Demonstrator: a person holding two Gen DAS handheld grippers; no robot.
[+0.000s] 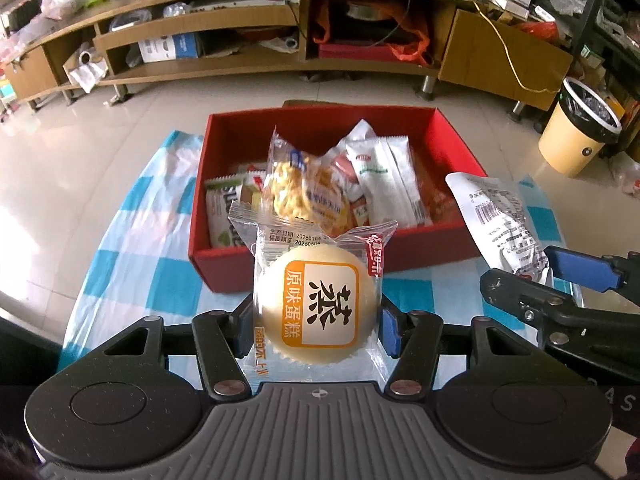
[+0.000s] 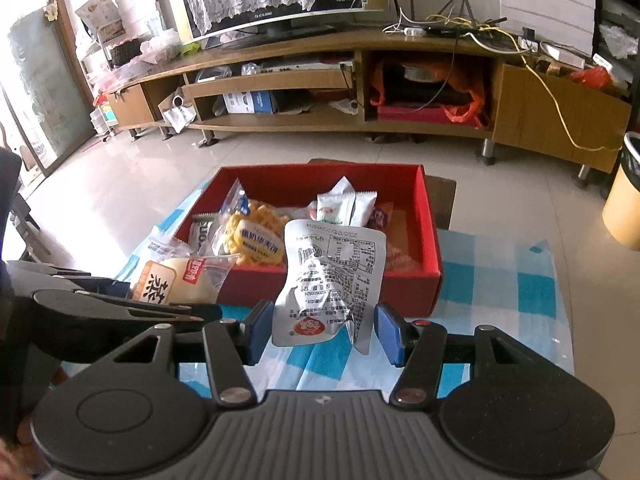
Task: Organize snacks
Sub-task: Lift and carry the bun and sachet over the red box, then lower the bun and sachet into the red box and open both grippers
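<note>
The red box [image 1: 452, 148] on the checked desk [image 1: 124, 240] held a yellow waffle pack [image 1: 304, 192] and white sachets [image 1: 384, 184]. Before it, the left claw [image 1: 316, 326] gripped a wrapped cake [image 1: 320, 308]; the right claw [image 2: 324, 330] gripped a silver pouch [image 2: 332, 276].

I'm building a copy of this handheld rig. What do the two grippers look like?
Both match: the left gripper and right gripper have a grey ribbed body with a small crosshair mark, two black round discs, black linkage bars with silver rivets, and blue pads on the fingers. No cables or sleeves show.
</note>
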